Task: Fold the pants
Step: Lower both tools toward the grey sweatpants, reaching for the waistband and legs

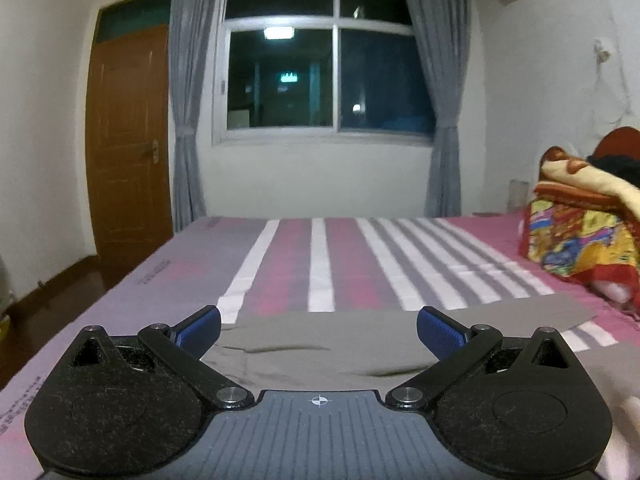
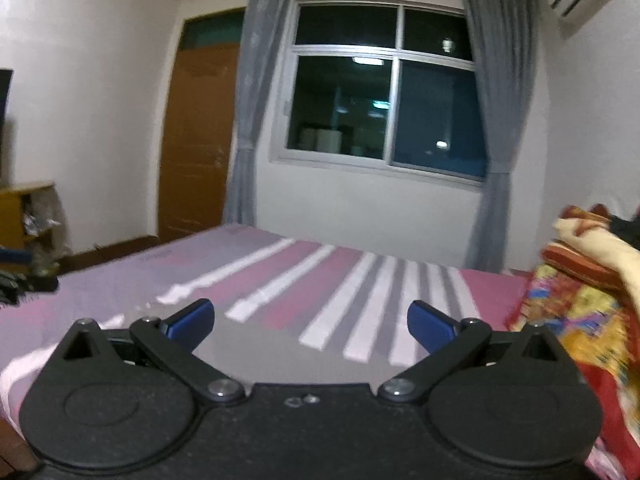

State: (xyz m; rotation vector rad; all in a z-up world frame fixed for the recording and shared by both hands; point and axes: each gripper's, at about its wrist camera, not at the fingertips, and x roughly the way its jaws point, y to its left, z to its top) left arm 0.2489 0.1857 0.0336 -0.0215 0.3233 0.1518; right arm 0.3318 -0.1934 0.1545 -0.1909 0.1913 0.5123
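Both tongs, left (image 1: 319, 330) and right (image 2: 311, 326), stand spread, empty. Grey fabric pants (image 1: 320, 354) lie flat on striped pink-grey bed (image 1: 288, 264). Judged: pre-grasp; next, descend and pinch an edge.

Left tongs (image 1: 319, 330) gape above grey pants (image 1: 320, 356).

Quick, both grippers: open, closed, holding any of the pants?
Left gripper: open, holding nothing, above the grey pants.
Right gripper: open, holding nothing, over the striped bed sheet.
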